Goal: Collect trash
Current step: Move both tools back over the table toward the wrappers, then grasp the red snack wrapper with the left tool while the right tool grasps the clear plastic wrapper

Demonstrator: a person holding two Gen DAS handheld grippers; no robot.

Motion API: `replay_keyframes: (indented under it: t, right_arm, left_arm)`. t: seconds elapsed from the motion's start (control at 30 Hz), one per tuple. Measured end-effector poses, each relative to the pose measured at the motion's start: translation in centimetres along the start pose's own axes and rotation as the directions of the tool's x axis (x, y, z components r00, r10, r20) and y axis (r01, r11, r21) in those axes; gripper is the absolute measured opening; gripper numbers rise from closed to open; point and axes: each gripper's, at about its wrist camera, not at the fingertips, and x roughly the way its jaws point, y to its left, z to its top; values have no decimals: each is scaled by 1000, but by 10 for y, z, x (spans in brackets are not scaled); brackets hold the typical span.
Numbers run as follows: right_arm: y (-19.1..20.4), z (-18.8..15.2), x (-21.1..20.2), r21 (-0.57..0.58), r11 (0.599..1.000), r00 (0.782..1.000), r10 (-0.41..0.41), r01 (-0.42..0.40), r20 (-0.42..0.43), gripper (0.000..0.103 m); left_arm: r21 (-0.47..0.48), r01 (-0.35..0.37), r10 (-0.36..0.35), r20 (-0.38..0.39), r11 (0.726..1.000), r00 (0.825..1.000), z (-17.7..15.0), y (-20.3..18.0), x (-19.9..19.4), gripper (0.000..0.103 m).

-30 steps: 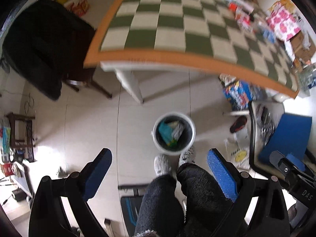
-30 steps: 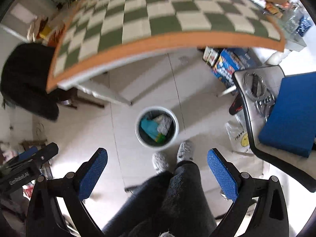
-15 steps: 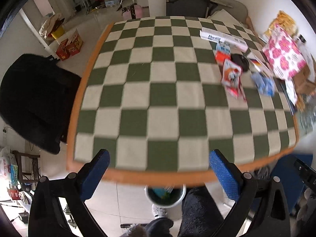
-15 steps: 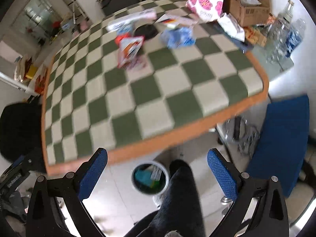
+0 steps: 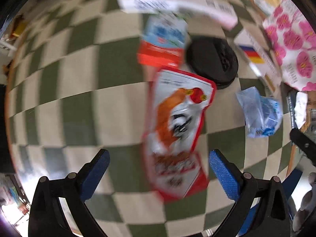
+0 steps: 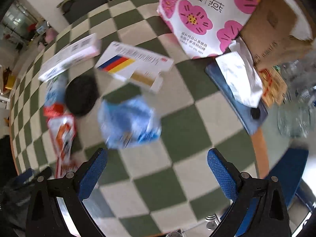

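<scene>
**Two grippers wide apart over the table, nothing held**

Two views, both looking down on your green-and-cream checkered tablecloth (image 5: 83, 106), which fills most of each frame. Both are motion-blurred.

Biggest item: the pink-flower bag (image 6: 199, 17), far ahead of your right gripper (image 6: 157, 170) and a bit to its right, with a brown cardboard box (image 6: 276, 31) just beside it further right.

Next, the red-and-white snack wrapper (image 5: 177, 130). It lies flat directly ahead of your left gripper (image 5: 159, 174), its near end running down between the two blue pads (image 5: 224, 177). The pads stand clear of it on both sides, no contact visible. Left jaws are spread fully, empty.

The long white box (image 5: 177, 6) sits at the far end ahead of the left gripper. The white box with the blue-red-yellow stripe (image 6: 134, 65) is ahead of the right gripper, slightly left.

The crumpled blue plastic wrapper (image 6: 128, 120) lies just ahead of your right gripper, nearer its left finger (image 6: 91, 174), not between the pads. Right jaws are also spread wide, empty.

The black round lid-like object (image 5: 212, 59) sits beyond the snack wrapper, touching its far right corner. A small red-and-blue packet (image 5: 162, 43) lies just left of it.
</scene>
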Motion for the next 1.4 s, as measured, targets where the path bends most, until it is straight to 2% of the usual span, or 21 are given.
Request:
replay_keyframes:
  t: [0.07,0.13,0.17,0.23,0.27,0.33,0.4,0.5,0.57,0.6,0.67,0.7,0.73,0.83,1.13,1.4]
  right_arm:
    - [-5,15,13,6,1000,1000,5,-5,-22,102]
    - [-6,25,24,1,1000,999,12,-12,-41,102]
    - [-5,30,29,-4,1000,998,22,-22,-50,102]
    - [-1,36,39,-12,999,997,49,-50,-66,102]
    - [2,38,43,-19,998,996,59,-61,-71,102]
    - [11,41,53,-37,996,994,73,-76,-77,102]
    - [23,42,66,-55,995,992,82,-88,-91,102]
    - [35,43,78,-67,993,992,90,-96,-91,101]
    - [40,41,82,-68,993,994,89,-94,-71,81]
    - [42,40,82,-71,994,995,74,-79,-62,77]
    - [45,38,80,-75,993,994,91,-95,-53,62]
    - [45,38,79,-74,991,993,107,-111,-53,48]
    - [45,37,76,-75,991,993,110,-113,-48,40]
    - [42,35,66,-74,989,991,130,-132,-32,21]
    - [30,21,38,-27,980,980,199,-199,-14,13]
    - [13,5,10,32,965,965,259,-261,46,10]
  left_arm:
    - [13,0,0,-35,1000,999,10,-10,18,102]
    - [22,-30,31,-39,999,999,14,-16,28,82]
    - [28,-55,56,-25,998,998,14,-18,27,80]
    - [37,-58,58,5,998,998,11,-20,22,66]
    - [35,-57,57,16,998,998,10,-20,19,64]
    - [26,-47,46,32,999,998,6,-19,14,52]
    - [23,-56,55,35,998,998,6,-21,11,48]
    - [38,-65,63,43,997,997,3,-21,8,45]
    - [48,-72,70,48,996,996,5,-27,7,44]
    - [50,-74,71,50,996,996,3,-29,6,44]
    - [37,-66,64,51,997,997,3,-36,5,44]
    - [30,-57,55,53,998,997,1,-36,3,43]
    - [23,-48,47,59,999,997,-1,-36,0,43]
    - [16,-21,19,80,1000,997,-2,-30,-15,43]
    - [3,12,-13,180,1000,984,-15,-16,-70,43]
    - [-37,28,-18,245,999,969,-37,10,-91,43]
